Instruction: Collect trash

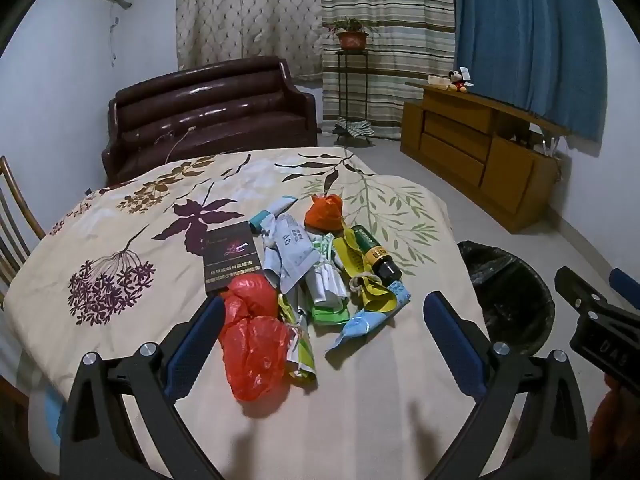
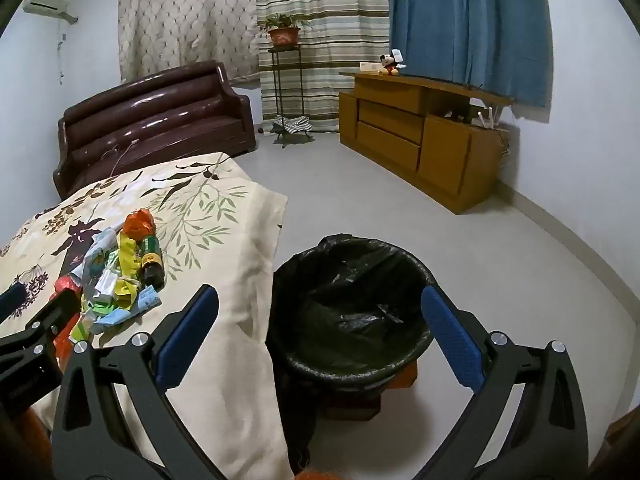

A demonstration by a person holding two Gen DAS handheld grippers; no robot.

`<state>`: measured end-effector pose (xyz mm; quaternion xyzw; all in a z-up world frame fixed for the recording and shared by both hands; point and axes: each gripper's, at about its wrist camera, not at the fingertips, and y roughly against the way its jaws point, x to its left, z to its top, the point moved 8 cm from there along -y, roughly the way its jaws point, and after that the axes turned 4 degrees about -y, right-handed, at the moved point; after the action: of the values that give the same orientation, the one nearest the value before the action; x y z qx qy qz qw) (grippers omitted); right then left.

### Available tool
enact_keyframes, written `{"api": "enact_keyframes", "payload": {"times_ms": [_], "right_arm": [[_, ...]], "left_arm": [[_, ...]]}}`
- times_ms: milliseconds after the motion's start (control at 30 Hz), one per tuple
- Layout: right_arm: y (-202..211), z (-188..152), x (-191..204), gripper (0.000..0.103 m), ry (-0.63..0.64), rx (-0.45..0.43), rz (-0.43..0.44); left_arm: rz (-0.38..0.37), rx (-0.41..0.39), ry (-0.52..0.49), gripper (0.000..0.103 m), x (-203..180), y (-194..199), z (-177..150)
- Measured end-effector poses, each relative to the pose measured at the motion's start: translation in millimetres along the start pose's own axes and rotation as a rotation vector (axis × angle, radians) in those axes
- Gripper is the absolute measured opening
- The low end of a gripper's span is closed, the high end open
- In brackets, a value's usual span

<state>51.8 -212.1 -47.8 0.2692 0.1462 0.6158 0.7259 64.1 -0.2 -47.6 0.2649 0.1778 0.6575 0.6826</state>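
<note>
Trash pile (image 1: 304, 280) just ahead of wide-spread empty left jaws, bin (image 2: 352, 312) between gaping right jaws

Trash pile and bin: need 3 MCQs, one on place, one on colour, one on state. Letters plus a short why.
1. Where does the bin stand?
A. On the floor beside the table's edge
B. On the sofa
C. On the wooden cabinet

2. What colour is the crumpled plastic bag nearest the left gripper?
A. Blue
B. Red
C. White

3. How do the right gripper's jaws stand?
A. Shut on the bottle
B. Shut on a wrapper
C. Open, nothing between them

Key:
1 A, the bin with its black liner sits low next to the hanging tablecloth.
2 B, the red plastic bag lies at the near end of the pile, just ahead of the left gripper.
3 C, the right gripper has its blue pads wide apart over the bin; the green-labelled bottle lies on the table.
</note>
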Motion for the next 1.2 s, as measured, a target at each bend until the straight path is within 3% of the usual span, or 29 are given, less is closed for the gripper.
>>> {"api": "enact_keyframes", "payload": {"times_ms": [1200], "right_arm": [[-0.6,-1.1,1.3,0.099,0.001,0.004,0.000]], "left_arm": [[-0.017,0.020,0.021,0.097,-6.9,-0.6,-7.2]]}}
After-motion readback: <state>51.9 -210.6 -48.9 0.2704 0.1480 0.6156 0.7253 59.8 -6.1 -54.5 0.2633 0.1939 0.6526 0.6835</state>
